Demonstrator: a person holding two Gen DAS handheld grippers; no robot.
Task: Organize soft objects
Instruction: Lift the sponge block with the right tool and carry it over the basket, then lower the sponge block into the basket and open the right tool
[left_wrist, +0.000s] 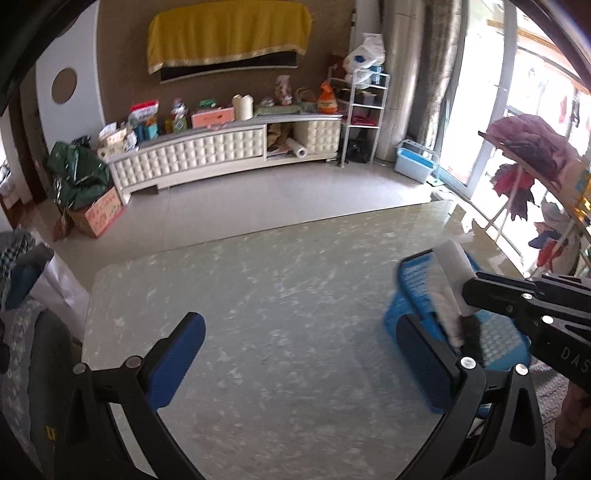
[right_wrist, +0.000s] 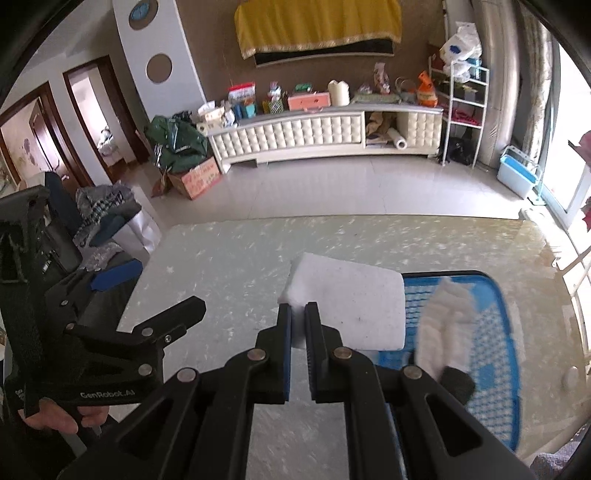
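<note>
Right tool grips the white pad!
Right tool (right_wrist: 298, 325) pinches white foam pad (right_wrist: 354, 306) beside blue basket (right_wrist: 491, 332), lower right; left tool (left_wrist: 299, 354) gapes wide, holding nothing, over the desk (left_wrist: 277, 280).

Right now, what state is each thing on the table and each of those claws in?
Left gripper: open, empty, over bare table.
Right gripper: shut on the sponge's edge.
Sponge: white, lifted, held beside the basket.
Basket: blue, on the table, open top.
Fluffy item: white, lying in the basket.
Table: marbled top, mostly bare.
</note>
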